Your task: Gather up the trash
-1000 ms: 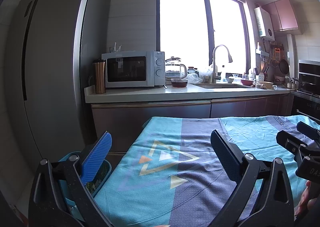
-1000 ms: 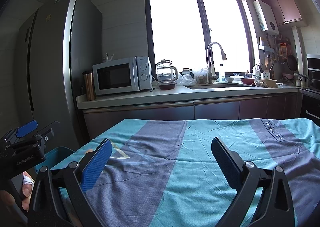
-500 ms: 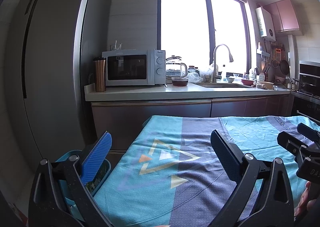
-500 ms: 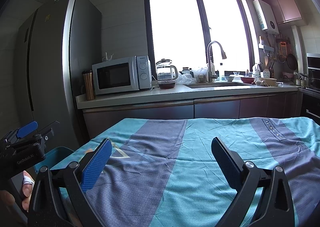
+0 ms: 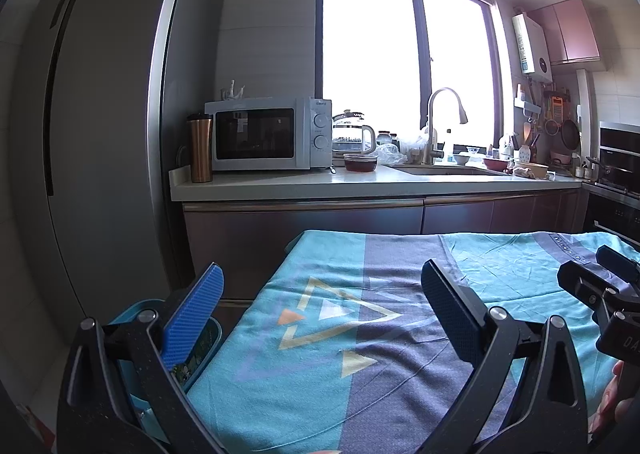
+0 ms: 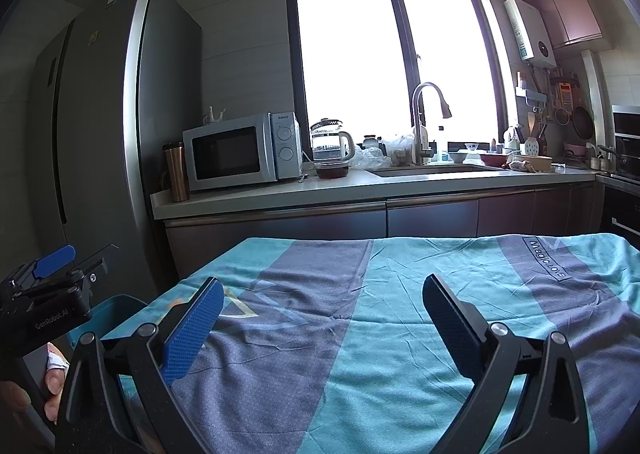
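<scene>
A table under a teal and grey cloth (image 5: 360, 334) (image 6: 380, 314) fills the near field of both wrist views; I see no trash lying on it. A blue bin (image 5: 200, 346) (image 6: 108, 314) stands on the floor by the table's left edge, with something green and patterned inside. My left gripper (image 5: 320, 310) hovers open over the table's left part, its left finger above the bin. My right gripper (image 6: 322, 318) hovers open over the middle of the cloth. Nothing sits between either pair of fingers. Each view shows the other gripper at its edge, held by a hand.
Beyond the table runs a kitchen counter (image 5: 360, 181) with a microwave (image 5: 268, 133), a copper tumbler (image 5: 200, 147), a glass kettle (image 5: 354, 137), a red-filled bowl (image 5: 360, 162) and a sink tap (image 5: 440, 121). A tall grey fridge (image 5: 100, 133) stands left, an oven (image 5: 618, 161) right.
Both views have shifted only slightly; the grippers stay open and hold nothing.
</scene>
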A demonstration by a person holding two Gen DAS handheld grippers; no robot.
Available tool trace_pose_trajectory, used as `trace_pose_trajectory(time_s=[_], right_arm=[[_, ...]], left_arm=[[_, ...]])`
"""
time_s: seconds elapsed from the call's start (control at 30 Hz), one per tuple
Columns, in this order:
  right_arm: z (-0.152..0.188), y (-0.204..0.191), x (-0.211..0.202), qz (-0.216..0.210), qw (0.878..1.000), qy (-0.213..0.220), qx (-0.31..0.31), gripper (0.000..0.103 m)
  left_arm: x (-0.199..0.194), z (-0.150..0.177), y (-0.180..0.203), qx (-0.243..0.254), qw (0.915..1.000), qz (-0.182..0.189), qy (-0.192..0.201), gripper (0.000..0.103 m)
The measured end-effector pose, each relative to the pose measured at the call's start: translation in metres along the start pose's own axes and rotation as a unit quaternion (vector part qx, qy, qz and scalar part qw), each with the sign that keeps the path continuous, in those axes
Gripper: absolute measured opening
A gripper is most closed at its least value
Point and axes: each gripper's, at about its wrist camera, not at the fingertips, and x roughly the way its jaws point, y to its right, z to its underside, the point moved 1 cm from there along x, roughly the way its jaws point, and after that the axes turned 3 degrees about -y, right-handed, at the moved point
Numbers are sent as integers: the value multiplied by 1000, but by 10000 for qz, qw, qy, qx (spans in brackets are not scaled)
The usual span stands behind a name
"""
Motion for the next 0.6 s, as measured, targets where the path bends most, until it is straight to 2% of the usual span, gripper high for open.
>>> trace_pose_trajectory(time_s=[0.6], right_arm=[[-1,0,-1,14,10000,5,54,96]], left_arm=[[0,1,2,-13,10000,-29,-8,97]])
